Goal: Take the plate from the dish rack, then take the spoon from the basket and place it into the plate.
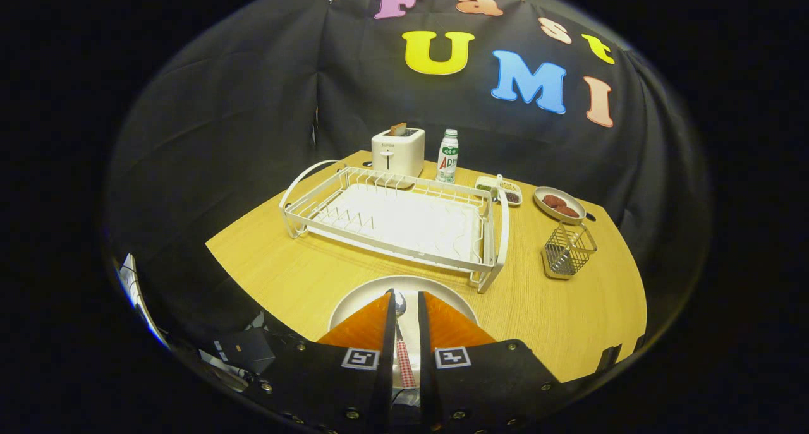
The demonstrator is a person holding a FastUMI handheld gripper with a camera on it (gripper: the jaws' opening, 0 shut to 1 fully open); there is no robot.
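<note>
My gripper [407,293] hovers over a white plate [354,304] that lies on the wooden table just in front of the dish rack. A spoon [401,306] with a red checked handle runs lengthwise between my two orange fingers [363,326], its metal bowl pointing forward near the fingertips. The fingers stand close together and press on the handle from both sides. The white wire dish rack [392,222] beyond the plate holds nothing. The small wire basket [567,251] stands to the right of the rack.
Behind the rack stand a white toaster [398,151] and a green-labelled bottle [448,156]. A small divided dish [499,191] and a pan with brown pieces [559,204] sit at the back right. Bare table lies left of the plate.
</note>
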